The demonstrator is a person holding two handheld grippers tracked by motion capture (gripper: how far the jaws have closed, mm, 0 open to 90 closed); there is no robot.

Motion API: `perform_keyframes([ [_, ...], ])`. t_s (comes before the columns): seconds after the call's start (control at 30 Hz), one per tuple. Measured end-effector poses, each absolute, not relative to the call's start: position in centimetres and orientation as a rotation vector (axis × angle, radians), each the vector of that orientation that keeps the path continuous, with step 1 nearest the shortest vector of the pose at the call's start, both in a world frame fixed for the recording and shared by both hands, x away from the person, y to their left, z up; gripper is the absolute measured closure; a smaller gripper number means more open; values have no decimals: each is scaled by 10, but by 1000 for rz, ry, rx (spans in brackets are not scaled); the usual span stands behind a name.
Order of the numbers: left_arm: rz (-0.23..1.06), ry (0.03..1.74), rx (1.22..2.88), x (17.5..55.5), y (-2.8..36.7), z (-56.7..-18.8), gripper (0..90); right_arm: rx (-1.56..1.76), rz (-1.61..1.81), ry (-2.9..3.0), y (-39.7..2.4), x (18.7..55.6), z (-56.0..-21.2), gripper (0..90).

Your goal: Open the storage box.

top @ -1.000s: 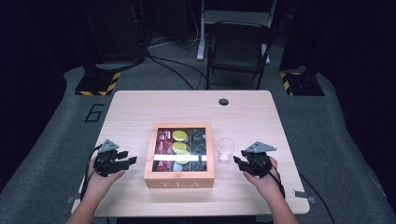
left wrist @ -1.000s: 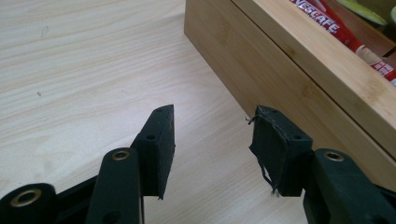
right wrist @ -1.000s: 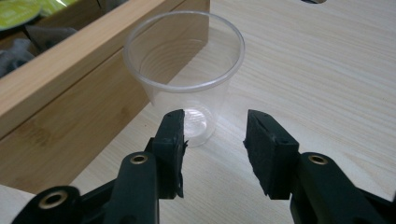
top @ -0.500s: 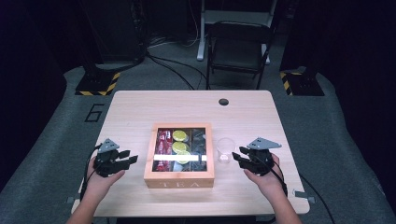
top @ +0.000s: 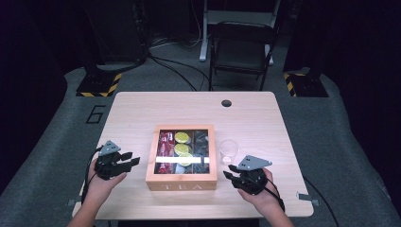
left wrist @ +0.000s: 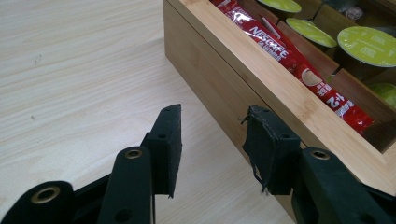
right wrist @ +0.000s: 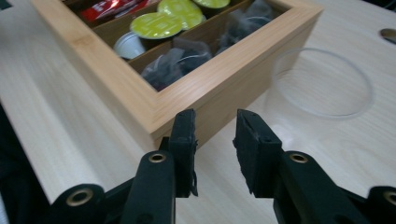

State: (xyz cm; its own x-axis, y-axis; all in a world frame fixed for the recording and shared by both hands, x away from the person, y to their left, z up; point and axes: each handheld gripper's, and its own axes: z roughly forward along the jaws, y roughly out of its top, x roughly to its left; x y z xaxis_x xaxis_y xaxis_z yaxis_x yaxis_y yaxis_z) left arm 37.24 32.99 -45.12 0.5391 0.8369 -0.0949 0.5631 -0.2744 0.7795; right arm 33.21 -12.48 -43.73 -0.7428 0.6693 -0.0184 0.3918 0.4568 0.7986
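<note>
Jaws of my left gripper (left wrist: 212, 140) and right gripper (right wrist: 215, 140) stand apart on nothing, both having just been closing. Between them on the desk (top: 142, 113) sits the wooden tea box (top: 182, 182), a clear cup (top: 229, 150) beside its right wall.

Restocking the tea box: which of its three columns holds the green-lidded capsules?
The middle column, between the red Nescafe sticks on its left and the dark tea bags on its right.

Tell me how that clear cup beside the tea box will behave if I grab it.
The clear cup looks thin-walled and empty, so probably light and easily squashed; grip gently. It stands upright close beside the wooden box, so a sideways nudge could tip or slide it. Its smooth wall may slip between the pads.
</note>
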Motion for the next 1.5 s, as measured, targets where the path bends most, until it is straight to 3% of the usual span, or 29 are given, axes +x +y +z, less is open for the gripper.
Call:
perform_keyframes([
  [0.8,437,1140,1976,373,333,-454,561,807,1150,2551,-109,325,-462,851],
  [1.5,435,1131,1978,373,331,-455,566,826,1160,2553,-106,326,-465,893],
])
